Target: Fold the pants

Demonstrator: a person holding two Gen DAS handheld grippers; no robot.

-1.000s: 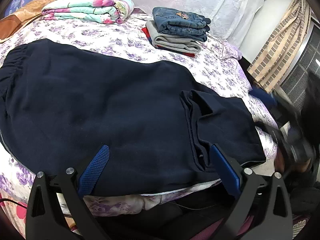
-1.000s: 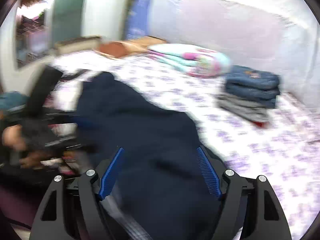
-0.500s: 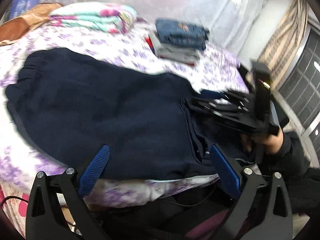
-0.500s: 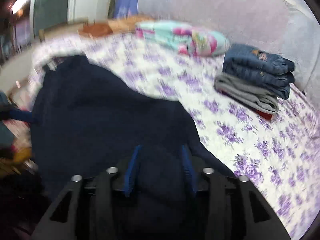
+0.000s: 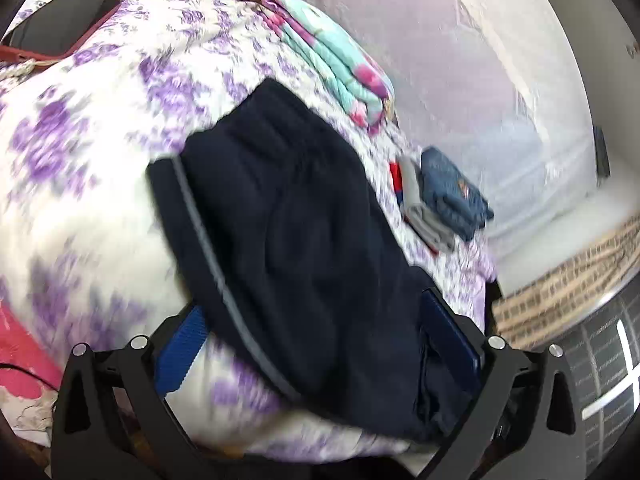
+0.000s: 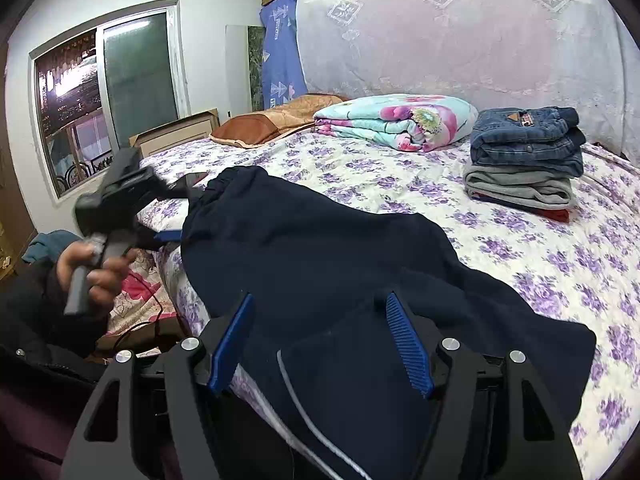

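Observation:
Dark navy pants (image 6: 320,248) with a grey side stripe lie across the floral bed, waistband at the left, leg ends folded near the front. In the left wrist view the pants (image 5: 304,240) run away from the camera, waistband far. My left gripper (image 5: 320,328) is open and straddles the pants' near part. It also shows in the right wrist view (image 6: 176,216), at the waistband end by the bed's left edge. My right gripper (image 6: 320,328) is open over the folded leg ends, its blue pads on either side of the cloth.
A stack of folded jeans and grey clothes (image 6: 524,160) and a folded floral blanket (image 6: 396,120) sit at the back of the bed. A dark phone (image 5: 60,28) lies near the pillow (image 6: 280,118). A window (image 6: 108,92) is on the left wall.
The left gripper swung left to the waistband end; its view is blurred and rotated. The right gripper, shut on the leg cloth half a second ago, is open now.

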